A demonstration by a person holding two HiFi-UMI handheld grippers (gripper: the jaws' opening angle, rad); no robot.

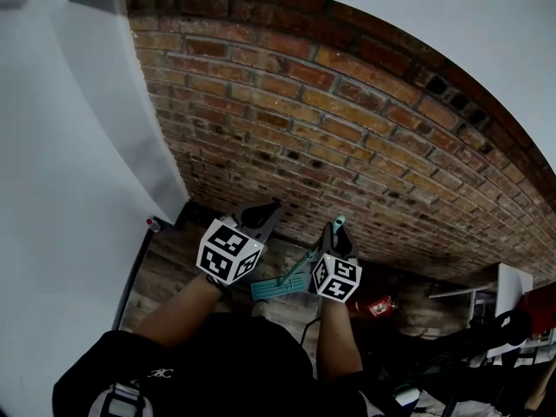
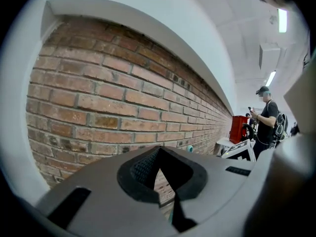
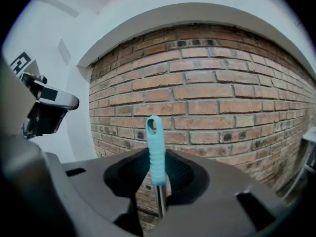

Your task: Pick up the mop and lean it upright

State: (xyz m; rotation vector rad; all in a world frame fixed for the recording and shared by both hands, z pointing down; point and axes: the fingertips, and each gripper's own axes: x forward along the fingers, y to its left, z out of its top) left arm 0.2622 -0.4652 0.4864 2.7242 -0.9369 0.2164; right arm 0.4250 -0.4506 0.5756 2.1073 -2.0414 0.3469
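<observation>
The mop has a teal ribbed grip (image 3: 155, 147) on a metal pole and a teal flat head (image 1: 280, 287) low by the floor. Its pole (image 1: 306, 261) slants up to the right in front of the brick wall (image 1: 347, 137). My right gripper (image 1: 337, 231) (image 3: 157, 174) is shut on the pole just below the grip, and the grip's looped end sticks up past the jaws. To its left my left gripper (image 1: 265, 208) (image 2: 158, 154) points at the wall with its jaws nearly together, only a thin slit showing and nothing in it.
A white wall (image 1: 78, 172) meets the brick at the left corner. On the floor to the right lie a red object (image 1: 379, 304) and a white stand (image 1: 508, 295). Far along the wall stand a person (image 2: 266, 120) and a red cabinet (image 2: 238, 129).
</observation>
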